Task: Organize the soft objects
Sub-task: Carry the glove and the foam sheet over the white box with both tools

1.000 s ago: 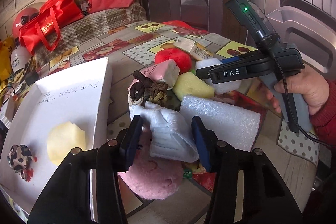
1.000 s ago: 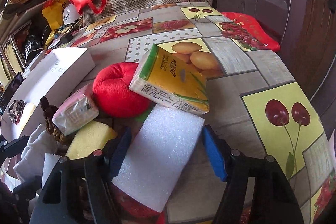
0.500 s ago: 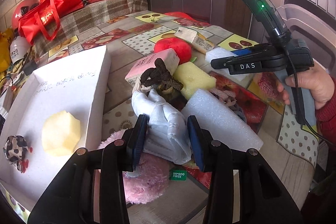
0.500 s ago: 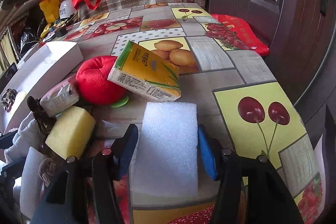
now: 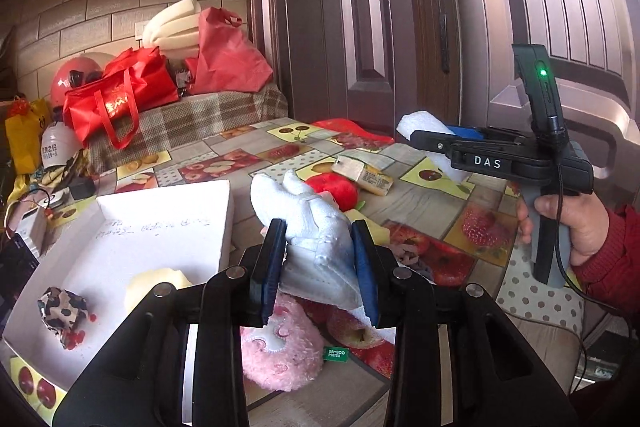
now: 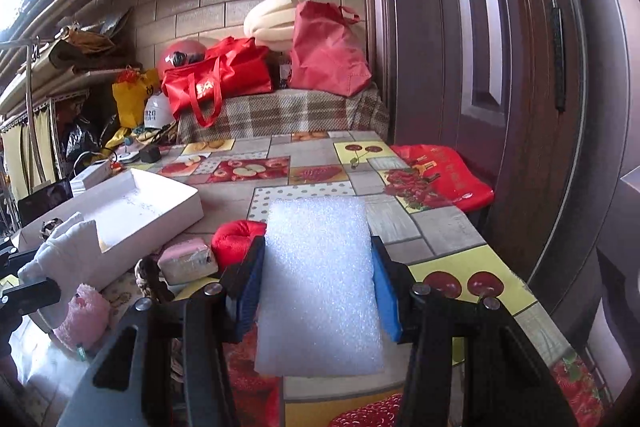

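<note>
My left gripper (image 5: 318,267) is shut on a white fabric glove (image 5: 308,223) and holds it above the table, right of the white box (image 5: 160,227). The box holds a pale yellow sponge (image 5: 152,287) and a leopard-print scrunchie (image 5: 62,309). My right gripper (image 6: 318,291) is shut on a white foam sheet (image 6: 318,279), lifted above the table; it also shows in the left wrist view (image 5: 424,125). On the table lie a pink fluffy item (image 5: 280,351), a red plush apple (image 5: 334,189), a tissue pack (image 5: 364,177) and a pink packet (image 6: 186,259).
The table has a fruit-pattern cloth (image 6: 316,175). A red bag (image 6: 436,175) lies at its far right edge. Red bags (image 5: 120,99), a helmet and foam rolls sit on a plaid-covered bench behind. A dark door (image 6: 460,47) stands on the right.
Both grippers have risen off the pile. The left lifted the white glove clear of the brown knotted item; the right lifted the foam sheet off the table.
</note>
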A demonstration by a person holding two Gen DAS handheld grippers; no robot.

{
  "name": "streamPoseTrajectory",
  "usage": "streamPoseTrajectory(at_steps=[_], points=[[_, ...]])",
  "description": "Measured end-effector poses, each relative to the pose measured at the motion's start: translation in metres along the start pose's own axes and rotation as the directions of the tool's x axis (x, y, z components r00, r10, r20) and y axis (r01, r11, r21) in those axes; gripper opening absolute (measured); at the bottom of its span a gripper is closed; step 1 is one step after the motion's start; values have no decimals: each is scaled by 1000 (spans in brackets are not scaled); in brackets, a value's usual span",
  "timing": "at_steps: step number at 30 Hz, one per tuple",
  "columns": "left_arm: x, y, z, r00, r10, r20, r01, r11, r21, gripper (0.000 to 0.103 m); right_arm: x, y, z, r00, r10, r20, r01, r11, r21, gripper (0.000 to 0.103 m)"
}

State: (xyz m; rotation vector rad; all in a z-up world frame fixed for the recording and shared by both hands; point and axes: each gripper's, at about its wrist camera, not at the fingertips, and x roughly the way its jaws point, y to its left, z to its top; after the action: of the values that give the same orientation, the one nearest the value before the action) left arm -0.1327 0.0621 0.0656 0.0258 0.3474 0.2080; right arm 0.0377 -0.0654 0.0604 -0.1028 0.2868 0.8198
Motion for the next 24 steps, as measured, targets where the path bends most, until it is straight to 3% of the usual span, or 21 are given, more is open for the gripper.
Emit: streamPoseTrajectory(at_steps=[6,24], points=[[-1,18,-2,998,64,11,-63,997,-40,33,-16,33,2,993,60,97,-59,998,-9,49],[-17,42,-10,986,162,50,-159,986,-49,33,-10,103,-2,974,218,66,-215,975,-53,49]])
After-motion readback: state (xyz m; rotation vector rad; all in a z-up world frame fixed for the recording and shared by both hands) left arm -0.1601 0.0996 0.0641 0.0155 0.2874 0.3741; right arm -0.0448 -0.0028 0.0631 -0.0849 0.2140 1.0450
